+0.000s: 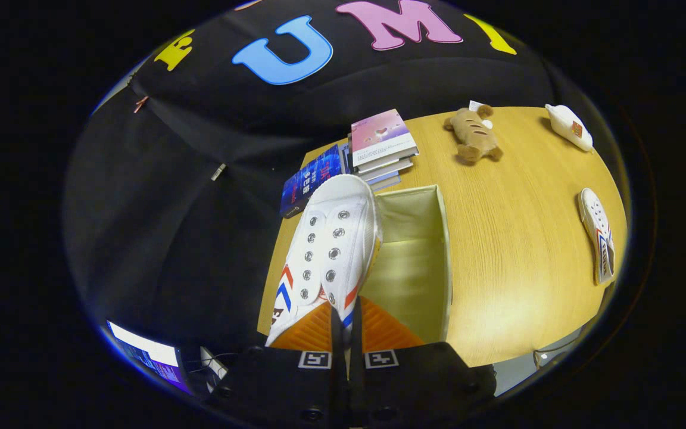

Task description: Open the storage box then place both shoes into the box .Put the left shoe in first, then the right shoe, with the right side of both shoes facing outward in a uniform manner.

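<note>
My gripper (346, 325) has its fingers nearly together, pinched on the side wall of a white shoe (328, 250) near its heel, and the shoe runs lengthwise straight away from me, toe pointing toward the stack of books (382, 149) and eyelets facing up. It hangs above the left wall of the open storage box (445, 250), whose pale inside shows just to its right. The other shoe (598, 238) lies well apart on the wooden table (515, 250), on its side, long axis running roughly toward and away from me.
</note>
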Demonstrator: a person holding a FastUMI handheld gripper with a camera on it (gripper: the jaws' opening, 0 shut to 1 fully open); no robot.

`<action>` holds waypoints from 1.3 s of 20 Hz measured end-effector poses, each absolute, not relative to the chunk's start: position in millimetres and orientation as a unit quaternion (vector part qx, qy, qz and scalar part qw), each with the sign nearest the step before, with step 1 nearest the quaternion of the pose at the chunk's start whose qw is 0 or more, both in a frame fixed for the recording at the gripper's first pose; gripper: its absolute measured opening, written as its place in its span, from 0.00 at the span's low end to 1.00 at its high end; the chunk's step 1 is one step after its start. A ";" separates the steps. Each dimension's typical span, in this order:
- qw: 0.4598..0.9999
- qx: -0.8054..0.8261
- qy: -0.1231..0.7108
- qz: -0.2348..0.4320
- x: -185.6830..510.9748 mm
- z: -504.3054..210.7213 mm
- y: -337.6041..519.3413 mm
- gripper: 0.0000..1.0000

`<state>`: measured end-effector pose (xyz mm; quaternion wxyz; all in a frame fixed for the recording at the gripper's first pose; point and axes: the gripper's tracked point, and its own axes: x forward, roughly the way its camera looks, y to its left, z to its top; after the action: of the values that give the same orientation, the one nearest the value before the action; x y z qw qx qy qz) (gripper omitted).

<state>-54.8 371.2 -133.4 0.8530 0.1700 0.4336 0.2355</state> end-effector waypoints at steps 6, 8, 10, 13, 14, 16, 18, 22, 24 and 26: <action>0.843 0.150 0.467 0.218 -40.5 -180.5 390.9 0.06; 0.841 0.137 0.479 0.212 -39.8 -194.9 394.2 0.06; 0.838 0.131 0.487 0.211 -39.9 -202.9 399.2 0.06; 0.832 0.123 0.497 0.213 -39.4 -213.3 408.4 0.06; 0.828 0.132 0.497 0.225 -40.6 -211.3 417.0 0.07; 0.825 0.155 0.484 0.246 -33.9 -200.3 431.8 0.33; 0.829 0.150 0.472 0.259 -31.4 -187.4 430.9 0.57; 0.856 0.116 0.420 0.278 -27.8 -155.5 398.9 0.97; 0.870 0.105 0.393 0.280 -28.1 -139.3 371.0 0.99; 0.881 0.095 0.372 0.276 -27.3 -126.1 335.2 0.99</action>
<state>-27.3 335.2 -126.1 0.8813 0.0949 0.3720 0.2755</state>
